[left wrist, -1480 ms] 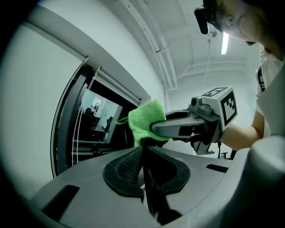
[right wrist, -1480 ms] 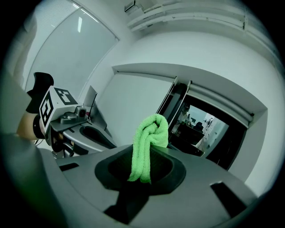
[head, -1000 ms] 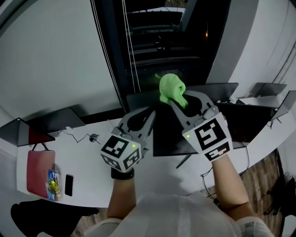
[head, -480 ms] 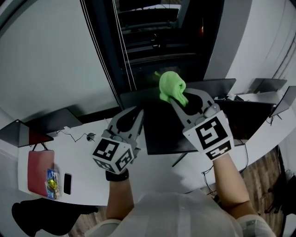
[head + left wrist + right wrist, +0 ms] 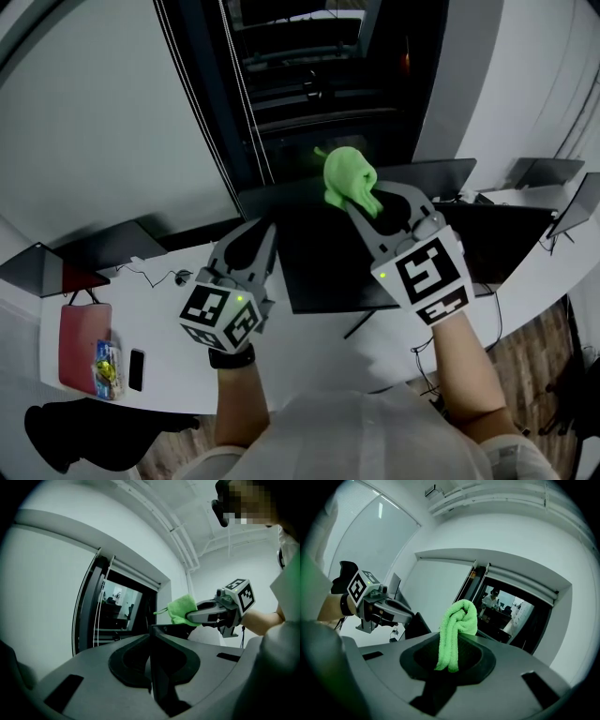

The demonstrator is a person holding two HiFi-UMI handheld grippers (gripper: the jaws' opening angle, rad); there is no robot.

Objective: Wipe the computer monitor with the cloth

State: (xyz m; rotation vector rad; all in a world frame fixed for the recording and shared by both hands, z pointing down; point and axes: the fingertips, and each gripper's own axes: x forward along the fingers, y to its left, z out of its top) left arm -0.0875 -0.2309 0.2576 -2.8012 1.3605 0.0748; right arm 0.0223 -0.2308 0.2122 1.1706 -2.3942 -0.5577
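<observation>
The right tool (image 5: 364, 204) is clamped on a bunched green cloth (image 5: 349, 178), held at the top edge of the dark monitor (image 5: 323, 267), just above centre frame. The left tool (image 5: 261, 234), jaws pressed together with nothing between them, hovers beside the monitor's left edge, above the white desk (image 5: 169, 328).

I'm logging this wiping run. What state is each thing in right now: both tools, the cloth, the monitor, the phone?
Left tool: jaws shut, nothing between them.
Right tool: shut on the cloth.
Cloth: bunched up, held by the monitor's top edge.
Monitor: upright on the desk, screen dark.
Phone: lying flat on the desk, screen dark.
</observation>
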